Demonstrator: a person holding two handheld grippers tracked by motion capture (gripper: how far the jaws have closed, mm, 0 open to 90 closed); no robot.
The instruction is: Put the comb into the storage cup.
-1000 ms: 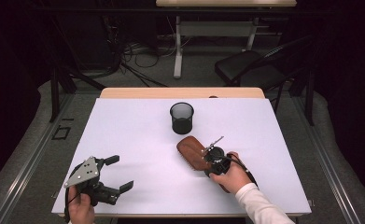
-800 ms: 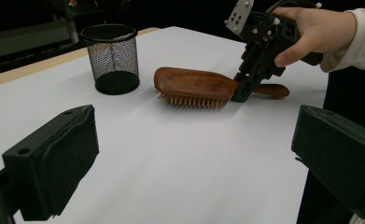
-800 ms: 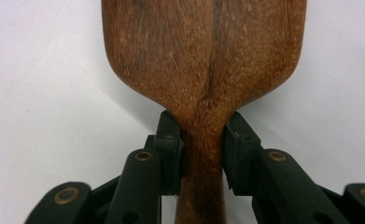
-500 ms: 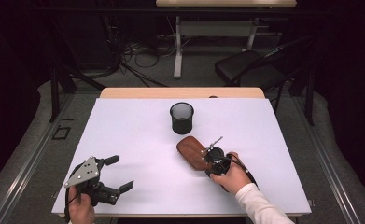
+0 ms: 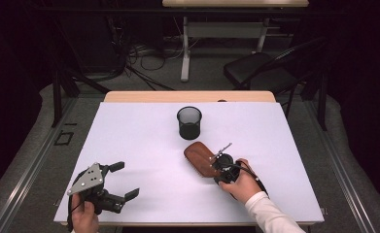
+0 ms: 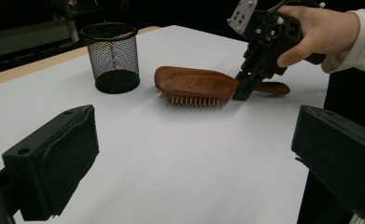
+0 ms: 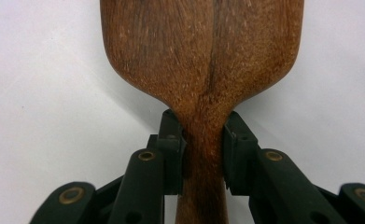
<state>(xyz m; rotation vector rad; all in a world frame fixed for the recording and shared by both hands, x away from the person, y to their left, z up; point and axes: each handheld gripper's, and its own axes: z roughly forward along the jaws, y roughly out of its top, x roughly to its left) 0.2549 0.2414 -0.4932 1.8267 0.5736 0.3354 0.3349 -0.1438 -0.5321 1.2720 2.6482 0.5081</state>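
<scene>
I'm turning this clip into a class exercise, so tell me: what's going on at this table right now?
A person stands at a white table with a two-jaw gripper in each hand. The right gripper is clamped on the neck of a wooden hairbrush, which lies bristles down on the table. The left gripper sits near the table's front edge with its jaws open and nothing between them. A black mesh cup stands upright just beyond the brush.

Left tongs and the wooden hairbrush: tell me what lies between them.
Nothing but bare white table. The high view shows it between the left tongs and the hairbrush; the mesh cup stands farther back.
</scene>
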